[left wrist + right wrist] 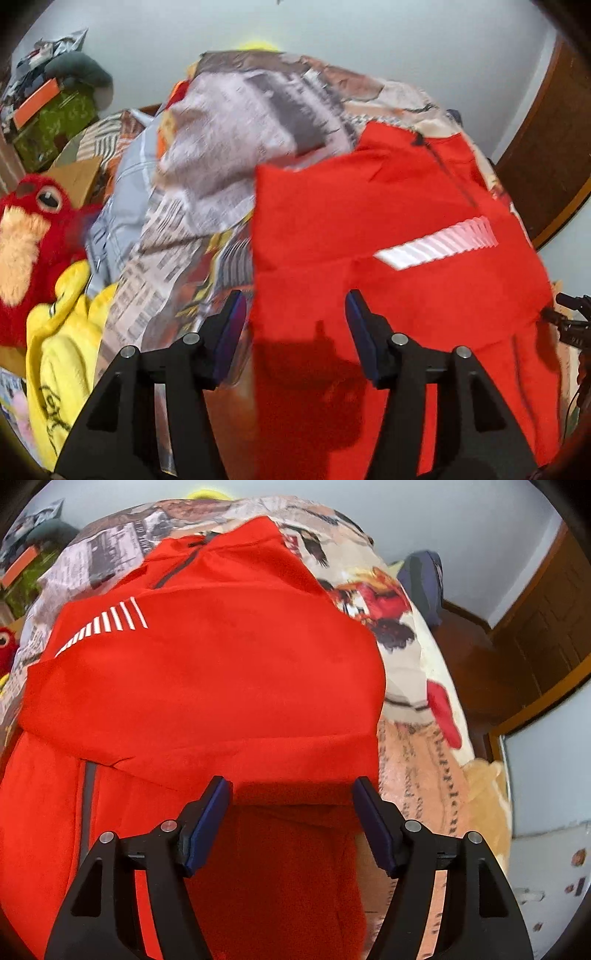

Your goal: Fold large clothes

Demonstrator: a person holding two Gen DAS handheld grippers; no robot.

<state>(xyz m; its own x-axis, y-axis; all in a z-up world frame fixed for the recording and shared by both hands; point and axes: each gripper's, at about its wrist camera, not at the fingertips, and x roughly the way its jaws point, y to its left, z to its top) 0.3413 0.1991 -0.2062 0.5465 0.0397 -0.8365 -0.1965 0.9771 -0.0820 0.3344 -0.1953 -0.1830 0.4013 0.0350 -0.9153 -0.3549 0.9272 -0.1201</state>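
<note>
- We see the red jacket [388, 221] spread on the printed bedcover [236, 122], lying ahead of and beneath both pairs of tongs; a fold already runs across it, with the zip [177, 568] and striped chest mark [110, 622] at the far end.
- Our left gripper [295, 314] stands with its jaws apart and nothing between the pads; the jacket's left edge runs just inside its left finger.
- Our right gripper [291, 797] is likewise spread wide and empty, hovering over the near, shadowed part of the cloth, with the jacket's right edge just ahead of its right finger.
- We judge the fabric light, soft and rather slick, a thin shell cloth: it will drape and sag, and layers may slide over each other.
- We would take hold at the near corners or hem, one per tong, pinching all layers together so the fold stays aligned.
- Soft toys [33, 236] lie to the left of our left tongs, clear of the jacket.
</note>
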